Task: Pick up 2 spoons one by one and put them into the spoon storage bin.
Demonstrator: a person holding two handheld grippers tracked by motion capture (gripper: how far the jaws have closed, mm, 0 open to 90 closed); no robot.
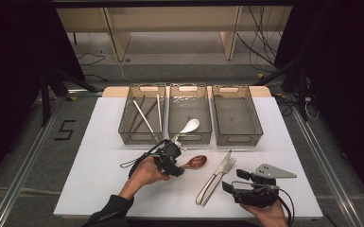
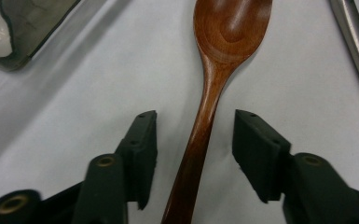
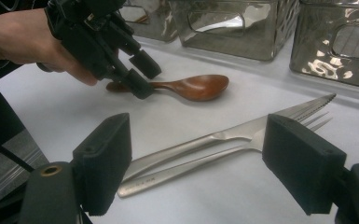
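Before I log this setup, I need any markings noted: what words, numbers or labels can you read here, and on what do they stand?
"5": dark tape figure on the floor left of the table.
Faint engraving on the end of a metal handle in the right gripper view: too small and blurred to read.
Nothing readable on the bins, the wooden spoon or the tools.

We see our left gripper (image 1: 176,163) as a black, blocky body trailing a looped black cable, its arm in a dark sleeve (image 1: 111,210). Beside the white table's (image 1: 99,184) near edge, our right gripper (image 1: 234,181) carries a grey three-cornered plate and brass-ringed screw holes.
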